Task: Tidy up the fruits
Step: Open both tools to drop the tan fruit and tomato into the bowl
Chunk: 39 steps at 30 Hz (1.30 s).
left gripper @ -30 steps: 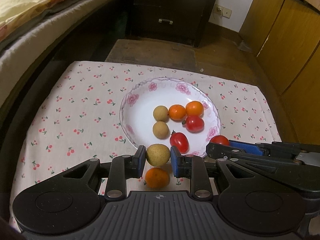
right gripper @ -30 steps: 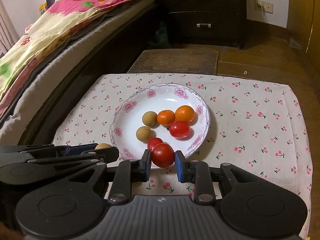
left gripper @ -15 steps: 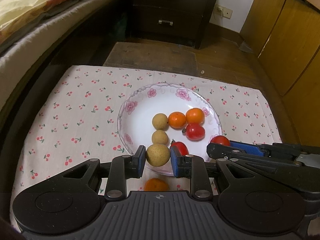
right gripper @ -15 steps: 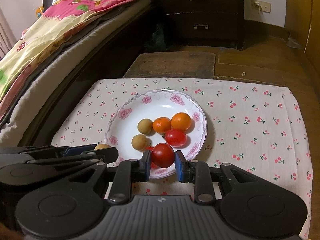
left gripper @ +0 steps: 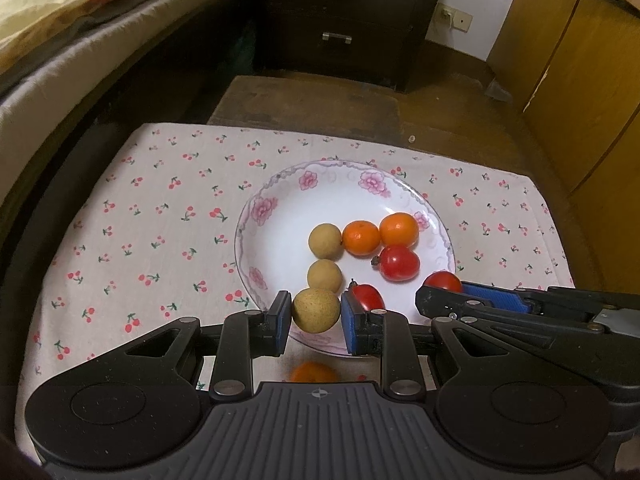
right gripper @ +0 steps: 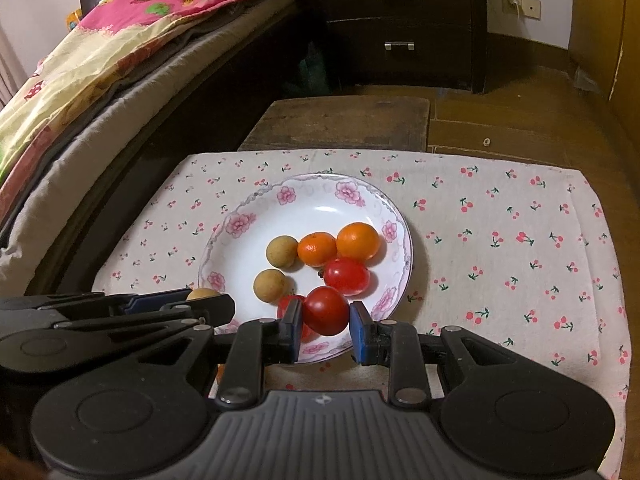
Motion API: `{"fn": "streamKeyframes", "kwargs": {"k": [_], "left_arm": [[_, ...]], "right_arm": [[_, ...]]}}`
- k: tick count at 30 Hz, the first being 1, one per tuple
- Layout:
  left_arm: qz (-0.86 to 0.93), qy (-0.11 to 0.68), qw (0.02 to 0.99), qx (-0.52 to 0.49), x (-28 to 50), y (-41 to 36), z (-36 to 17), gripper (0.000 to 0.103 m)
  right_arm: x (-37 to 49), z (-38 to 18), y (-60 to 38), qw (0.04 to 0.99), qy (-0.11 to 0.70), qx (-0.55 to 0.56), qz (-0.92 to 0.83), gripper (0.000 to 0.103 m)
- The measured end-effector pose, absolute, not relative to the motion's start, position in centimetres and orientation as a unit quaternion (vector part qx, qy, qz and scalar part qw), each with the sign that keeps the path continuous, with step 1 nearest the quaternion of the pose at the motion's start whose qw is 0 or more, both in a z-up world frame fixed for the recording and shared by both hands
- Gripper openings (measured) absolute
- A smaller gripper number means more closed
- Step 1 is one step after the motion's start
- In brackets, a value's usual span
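Note:
A white floral plate (left gripper: 280, 200) (right gripper: 244, 264) sits on a cherry-print cloth. It holds two tan longans (left gripper: 325, 240), two oranges (left gripper: 399, 229) and red tomatoes (left gripper: 400, 263). My left gripper (left gripper: 316, 314) is shut on a tan longan (left gripper: 316, 311) above the plate's near rim. My right gripper (right gripper: 325, 316) is shut on a red tomato (right gripper: 326, 310) above the plate's near rim. A small orange (left gripper: 314, 372) lies on the cloth under the left gripper, partly hidden.
The cherry-print cloth (left gripper: 160, 216) (right gripper: 500, 240) covers a low surface. A bed (right gripper: 100, 64) runs along the left. A dark drawer chest (left gripper: 344, 20) stands at the back. A wooden cabinet (left gripper: 580, 80) is on the right.
Both grippers have moved forward over the plate's near rim with their fruits held. The loose orange has slid further under the left gripper's body.

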State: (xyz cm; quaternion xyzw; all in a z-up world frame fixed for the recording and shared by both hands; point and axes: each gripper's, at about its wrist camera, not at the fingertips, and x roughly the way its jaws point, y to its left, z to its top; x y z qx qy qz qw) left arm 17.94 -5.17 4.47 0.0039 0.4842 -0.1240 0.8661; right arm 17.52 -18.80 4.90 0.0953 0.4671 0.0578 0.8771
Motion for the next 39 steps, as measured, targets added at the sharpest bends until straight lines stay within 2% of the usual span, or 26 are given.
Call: {"fn": "streamKeyframes", "kwargs": {"k": [39], "left_arm": [[-0.119, 0.499, 0.859, 0.002, 18.5, -5.2, 2.8, 0.034]], "right_arm": [[18.0, 3.4, -18.6, 0.874, 0.475, 0.093, 0.051, 0.029]]}}
